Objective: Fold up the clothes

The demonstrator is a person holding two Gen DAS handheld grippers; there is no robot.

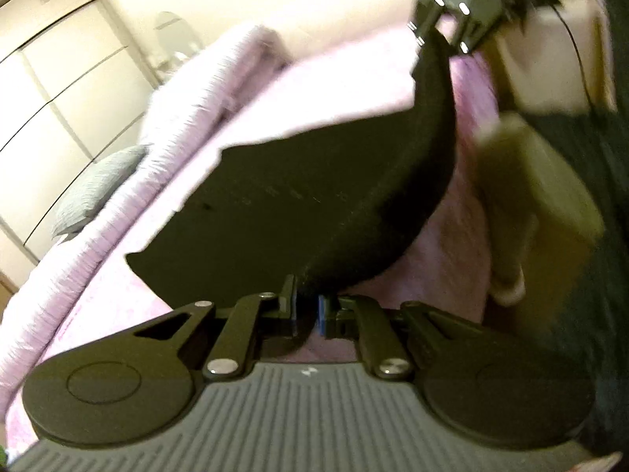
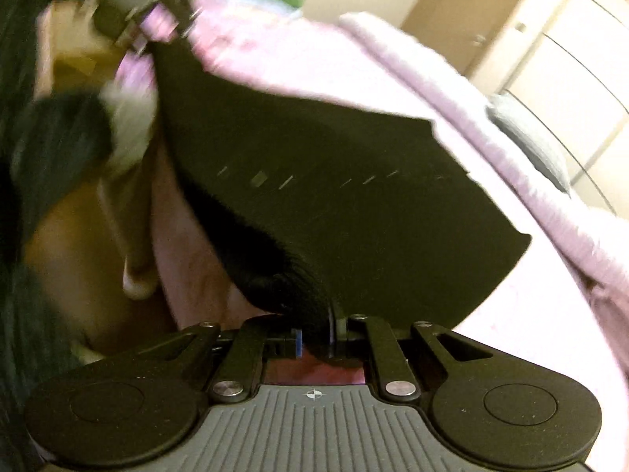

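Room: a bedroom with pale cupboard doors (image 1: 59, 78) at 10 o'clock in the left wrist view and at 2 o'clock in the right wrist view.
Bed: a pink cover (image 1: 98, 283) fills the middle of both views; a grey pillow (image 1: 98, 188) lies near its far edge, by the cupboards.
Garment: a black cloth (image 1: 314, 204) is stretched between the two grippers, lifted over the bed cover, its loose edge hanging towards the pillow side.
Left gripper (image 1: 308, 310): fingers drawn nearly together, pinching one bunched corner of the black cloth at 6 o'clock of its own view.
Right gripper (image 2: 314, 340): fingers close together, clamped on the other bunched corner; from the left wrist view it shows at 1 o'clock, blurred.
Person: a dark sleeve (image 2: 59, 149) at 9 o'clock in the right wrist view, blurred.
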